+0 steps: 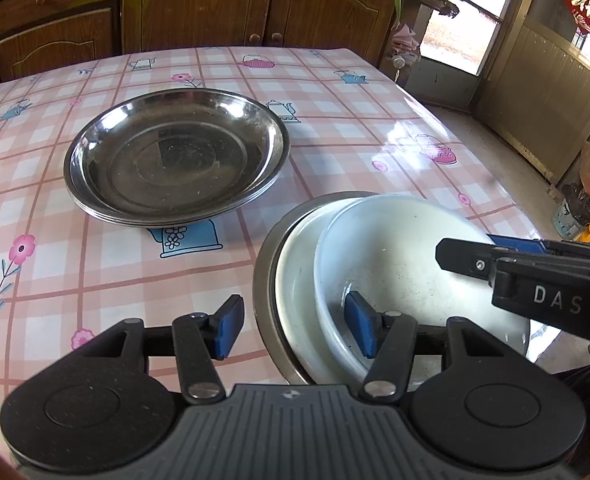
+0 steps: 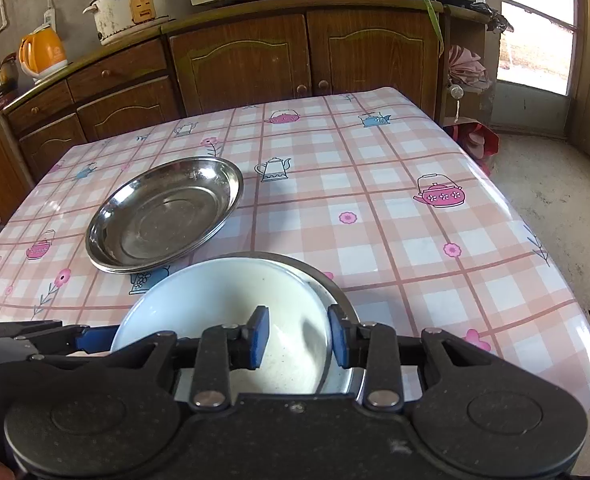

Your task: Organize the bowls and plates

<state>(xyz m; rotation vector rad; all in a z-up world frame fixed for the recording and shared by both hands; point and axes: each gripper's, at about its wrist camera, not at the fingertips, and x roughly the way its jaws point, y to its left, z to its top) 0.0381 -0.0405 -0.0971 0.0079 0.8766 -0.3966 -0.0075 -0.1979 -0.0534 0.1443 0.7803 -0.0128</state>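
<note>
**White bowls stacked at the near edge, steel plates farther back**

A stack of steel plates (image 1: 175,156) is seen on the checked tablecloth (image 1: 335,128), well apart from the grippers. Nearer, a white bowl (image 1: 395,256) is nested, tilted, inside another white bowl (image 1: 295,280), which sits in a steel dish (image 1: 263,276). The left gripper (image 1: 299,330) is held with its fingers apart; the rims of the dish and the bowls lie between its pads, and no pressing is seen. The right gripper (image 2: 299,338) is parted too, its fingers astride the white bowl's right rim, with a gap showing at the left pad. Wooden cabinets (image 2: 247,60) are seen behind the table.
</note>
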